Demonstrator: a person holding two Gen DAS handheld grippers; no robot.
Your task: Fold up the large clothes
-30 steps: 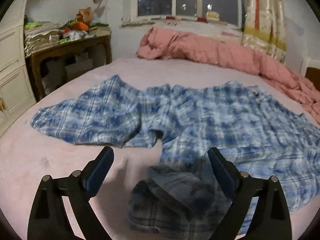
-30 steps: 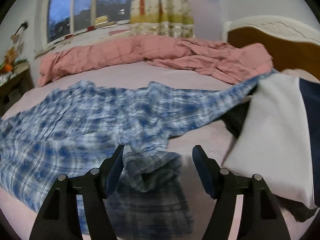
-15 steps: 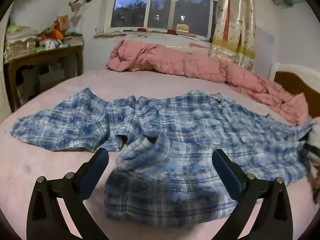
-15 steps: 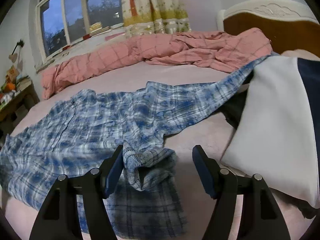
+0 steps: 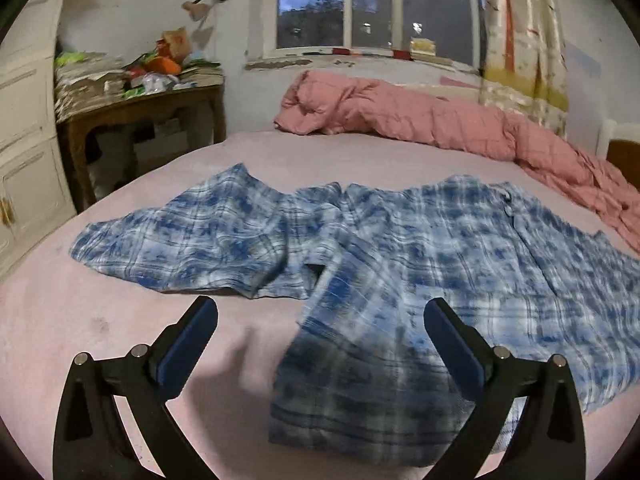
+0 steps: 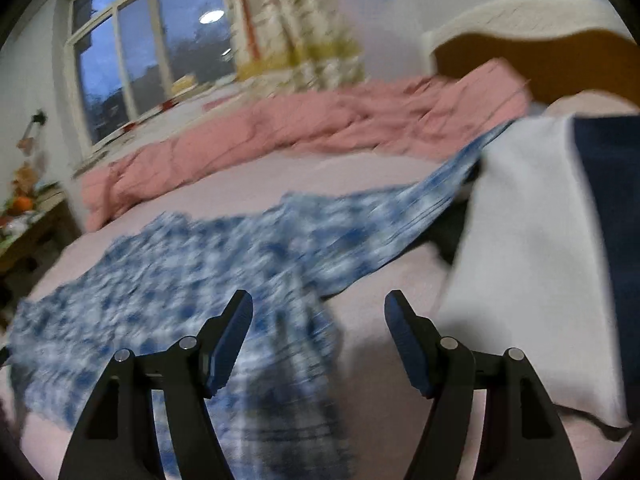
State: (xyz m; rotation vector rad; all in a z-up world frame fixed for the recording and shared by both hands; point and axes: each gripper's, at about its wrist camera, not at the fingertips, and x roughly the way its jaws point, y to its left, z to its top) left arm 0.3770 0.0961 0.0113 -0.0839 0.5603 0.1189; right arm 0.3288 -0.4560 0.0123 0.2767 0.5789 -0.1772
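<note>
Both grippers' jaws apart, empty | left gripper (image 5: 320,320), right gripper (image 6: 319,312) | shirt (image 5: 400,248) apparently flat on bed (image 5: 60,320)

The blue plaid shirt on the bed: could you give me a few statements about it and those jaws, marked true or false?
1. The plaid shirt lies spread on the pink bed. True.
2. The left gripper has its jaws clamped on the shirt. False: they stand wide apart, gripping nothing.
3. A pink quilt lies bunched below the window. True.
4. The right gripper holds a white pillow. False: its jaws are open and empty.
</note>
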